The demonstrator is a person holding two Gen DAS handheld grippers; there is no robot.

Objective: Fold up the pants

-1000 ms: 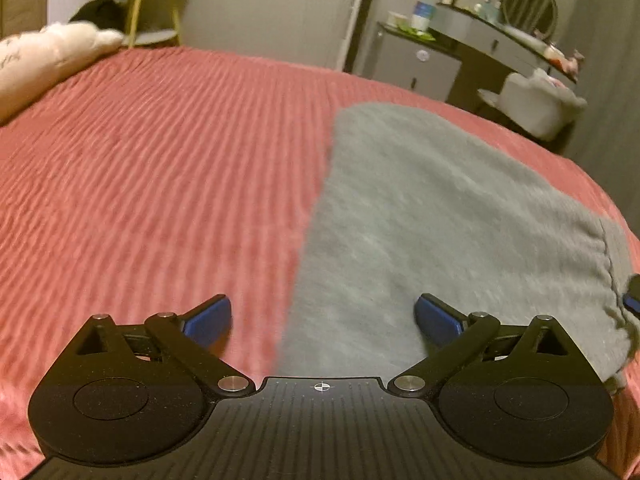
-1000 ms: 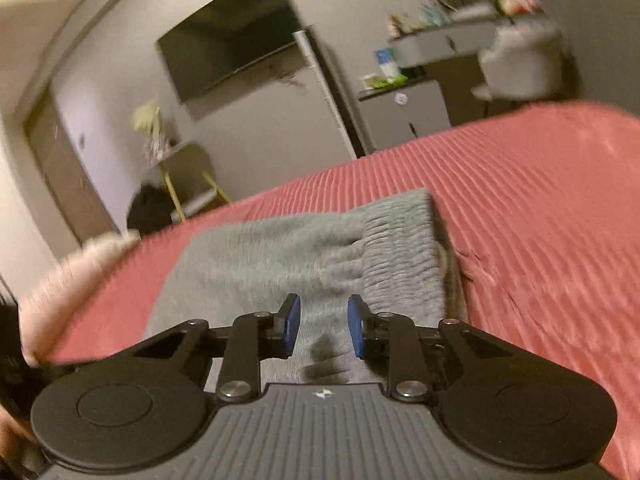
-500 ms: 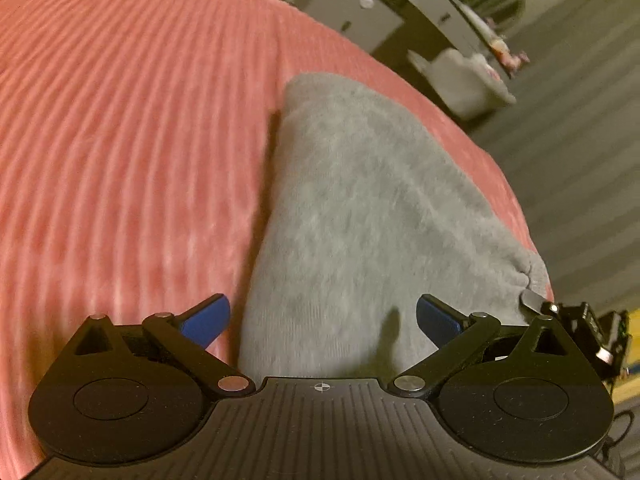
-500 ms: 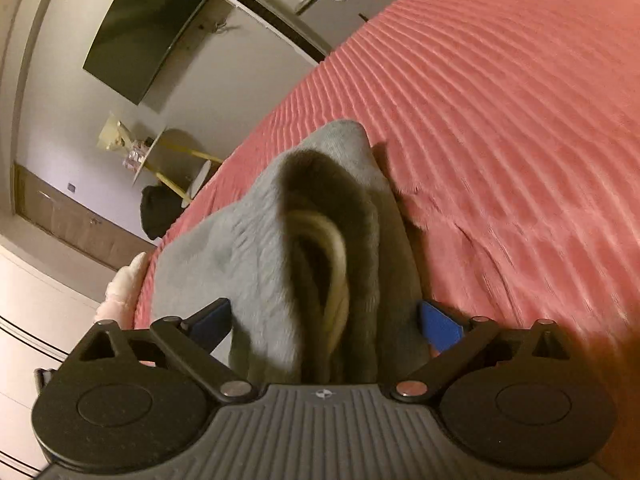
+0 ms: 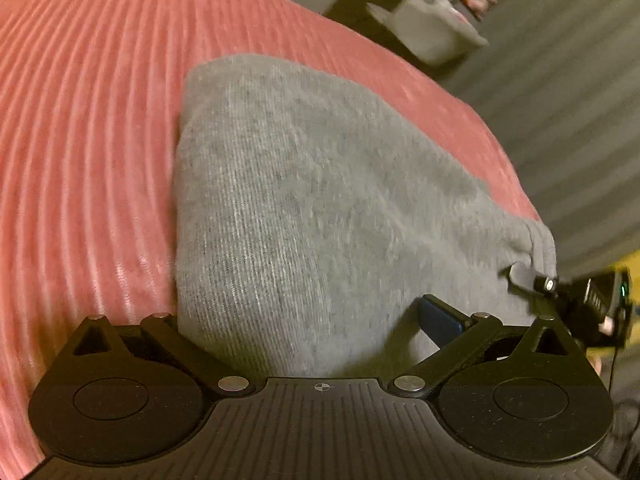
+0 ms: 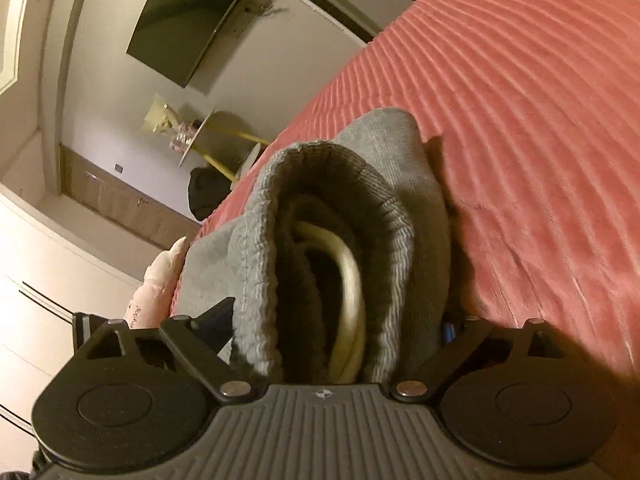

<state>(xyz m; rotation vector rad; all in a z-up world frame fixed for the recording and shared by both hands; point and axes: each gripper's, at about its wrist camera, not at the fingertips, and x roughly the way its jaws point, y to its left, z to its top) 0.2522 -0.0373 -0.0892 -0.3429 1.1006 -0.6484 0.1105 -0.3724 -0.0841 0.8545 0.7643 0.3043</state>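
Folded grey pants point(image 5: 320, 200) lie on the red ribbed bedspread point(image 5: 80, 140). My left gripper point(image 5: 304, 320) is open, its jaws wide on either side of the near folded end; the cloth hides the left fingertip. In the right wrist view the ribbed waistband end point(image 6: 332, 248) with a cream drawstring point(image 6: 352, 280) fills the space between the jaws of my right gripper point(image 6: 336, 328), which is open around the fabric bundle. The right gripper also shows at the pants' far end in the left wrist view point(image 5: 568, 296).
The bed edge drops off to the right of the pants toward a grey striped floor point(image 5: 560, 100). A white chair point(image 5: 432, 32) and a dresser stand beyond. A pink pillow point(image 6: 156, 280), a wall TV point(image 6: 192, 20) and a small yellow-legged table point(image 6: 208, 136) lie beyond the bed.
The right gripper opened from nearly shut and pushed onto the waistband end. The left gripper moved in closer, so the folded end now sits between its jaws.
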